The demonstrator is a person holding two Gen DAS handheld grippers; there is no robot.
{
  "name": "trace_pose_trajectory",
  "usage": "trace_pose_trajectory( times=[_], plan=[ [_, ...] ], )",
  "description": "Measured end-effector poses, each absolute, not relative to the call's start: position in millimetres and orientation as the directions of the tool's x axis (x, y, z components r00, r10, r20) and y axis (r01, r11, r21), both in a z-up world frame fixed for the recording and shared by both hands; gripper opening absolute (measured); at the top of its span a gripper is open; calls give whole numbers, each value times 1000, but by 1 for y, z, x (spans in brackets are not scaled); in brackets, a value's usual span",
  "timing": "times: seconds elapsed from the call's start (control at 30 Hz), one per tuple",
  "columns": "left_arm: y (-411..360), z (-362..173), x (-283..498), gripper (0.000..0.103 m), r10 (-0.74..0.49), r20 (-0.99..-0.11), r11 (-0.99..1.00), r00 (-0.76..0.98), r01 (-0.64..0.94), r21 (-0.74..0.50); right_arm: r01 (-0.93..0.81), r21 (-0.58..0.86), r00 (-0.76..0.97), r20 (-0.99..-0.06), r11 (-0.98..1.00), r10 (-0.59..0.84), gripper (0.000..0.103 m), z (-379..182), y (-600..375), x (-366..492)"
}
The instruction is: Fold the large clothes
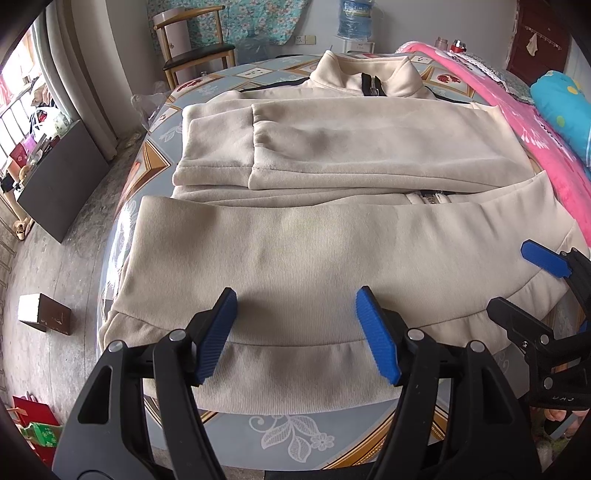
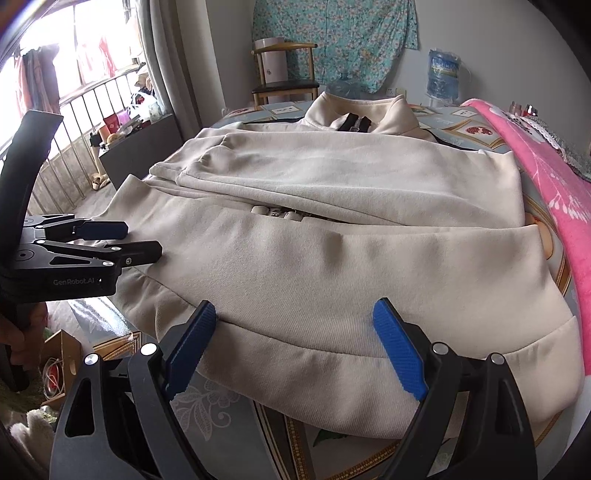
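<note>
A cream zip-up jacket (image 1: 314, 251) (image 2: 332, 266) lies flat on a round table (image 1: 295, 439) (image 2: 221, 402), collar at the far side. Both sleeves (image 1: 332, 147) (image 2: 351, 173) are folded across its chest. The ribbed bottom hem (image 1: 295, 365) (image 2: 314, 369) hangs a little over the near table edge. My left gripper (image 1: 297, 332) (image 2: 125, 240) stands open over the left half of the hem, its blue pads apart and not pressing on the cloth. My right gripper (image 2: 295, 347) (image 1: 528, 291) stands open over the right half of the hem, wider still.
A pink blanket (image 1: 535, 122) (image 2: 546, 177) and a blue pillow (image 1: 565, 107) lie along the table's right side. Behind the table stand a wooden chair (image 1: 195, 44) (image 2: 284, 77) and a water bottle (image 1: 354, 18). On the floor at left are a dark board (image 1: 62, 181) and a small box (image 1: 44, 314).
</note>
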State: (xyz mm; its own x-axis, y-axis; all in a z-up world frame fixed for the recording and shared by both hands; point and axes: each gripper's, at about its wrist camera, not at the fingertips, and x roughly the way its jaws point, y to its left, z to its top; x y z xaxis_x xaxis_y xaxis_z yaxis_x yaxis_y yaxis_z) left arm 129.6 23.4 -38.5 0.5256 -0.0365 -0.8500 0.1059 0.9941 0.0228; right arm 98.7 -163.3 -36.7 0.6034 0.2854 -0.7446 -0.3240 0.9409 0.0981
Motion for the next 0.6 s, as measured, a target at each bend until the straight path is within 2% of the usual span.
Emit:
trace_pose_trajectory(
  times=[0.33,0.6],
  plan=[
    [24,-38,130,64,-38,-850,994,525,108,22,-320,107,601,-746,942,288,85,-37,-164,99],
    [28,-17,126,64,-100,-807,992,582,119,-37,-291,238,587,-721,927,369,85,-24,-175,97]
  ],
)
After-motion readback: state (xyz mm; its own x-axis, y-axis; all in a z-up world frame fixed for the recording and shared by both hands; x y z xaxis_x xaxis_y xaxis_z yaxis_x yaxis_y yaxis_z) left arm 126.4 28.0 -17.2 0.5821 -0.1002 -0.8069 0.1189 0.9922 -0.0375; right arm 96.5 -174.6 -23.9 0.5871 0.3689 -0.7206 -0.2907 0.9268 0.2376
